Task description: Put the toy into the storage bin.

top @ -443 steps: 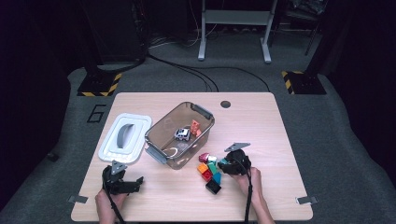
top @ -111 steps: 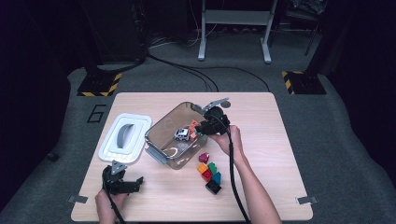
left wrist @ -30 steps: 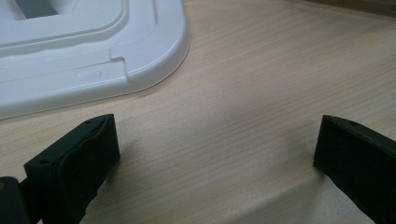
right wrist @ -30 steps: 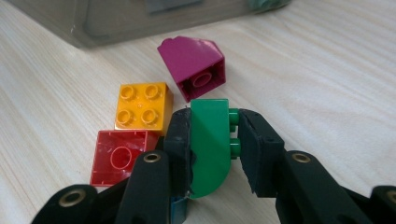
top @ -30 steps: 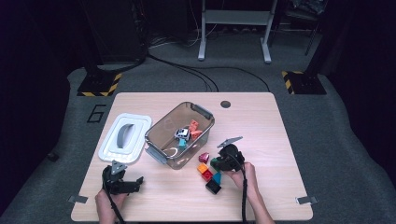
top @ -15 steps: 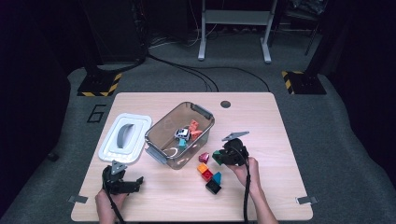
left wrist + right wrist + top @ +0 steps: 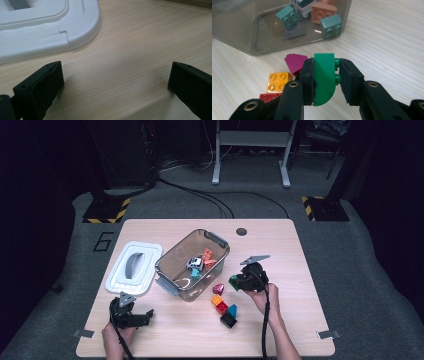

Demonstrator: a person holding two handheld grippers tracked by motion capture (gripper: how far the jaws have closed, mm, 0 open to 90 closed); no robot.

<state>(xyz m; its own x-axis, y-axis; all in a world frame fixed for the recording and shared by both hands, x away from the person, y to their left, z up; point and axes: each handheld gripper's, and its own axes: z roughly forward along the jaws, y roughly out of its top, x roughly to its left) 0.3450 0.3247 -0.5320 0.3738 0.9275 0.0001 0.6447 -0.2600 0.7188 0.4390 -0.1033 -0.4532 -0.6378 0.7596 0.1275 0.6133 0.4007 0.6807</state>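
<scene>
While right gripper (image 7: pixel 324 80) clamps 1 green brick (image 7: pixel 324 78), left gripper (image 7: pixel 115 82) gapes empty; 5 bricks (image 7: pixel 224 306) on table (image 7: pixel 300 265)

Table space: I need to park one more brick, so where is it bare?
Bare: the table's right side beyond the right claw, and the front edge between both hands. Crowded: loose bricks beside the bin, and the lid at left.

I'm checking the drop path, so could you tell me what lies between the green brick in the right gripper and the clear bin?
In the right gripper view, the green brick and bin are separated by bare table, with a magenta brick just left.
</scene>
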